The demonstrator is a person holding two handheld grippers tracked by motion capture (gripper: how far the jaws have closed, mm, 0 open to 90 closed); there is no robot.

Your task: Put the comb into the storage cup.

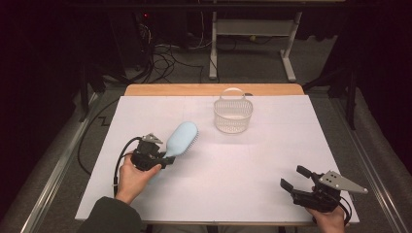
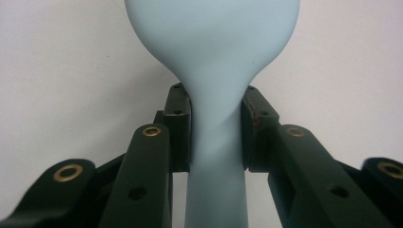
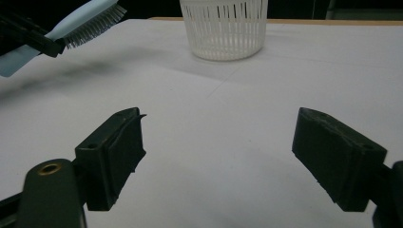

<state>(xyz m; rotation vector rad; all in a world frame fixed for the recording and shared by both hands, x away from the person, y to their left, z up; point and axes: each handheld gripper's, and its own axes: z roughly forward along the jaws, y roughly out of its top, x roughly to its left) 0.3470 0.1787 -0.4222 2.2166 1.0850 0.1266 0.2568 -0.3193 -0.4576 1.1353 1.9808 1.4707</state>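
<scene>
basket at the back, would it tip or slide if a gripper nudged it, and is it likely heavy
The basket is probably light: its walls are thin slotted white plastic and it looks empty from the high view. A low nudge would likely slide it across the smooth white table. A push near the rim may tip it, since it narrows toward the base. The thin ribs may flex slightly.

The pale blue plastic hairbrush [image 1: 181, 139] is clamped by its narrow handle in the left gripper [image 1: 167, 159], raised off the table, bristles turned downward, its oval head reaching beyond the jaws toward the white slatted plastic basket [image 1: 233, 115], which stands upright well ahead.
</scene>
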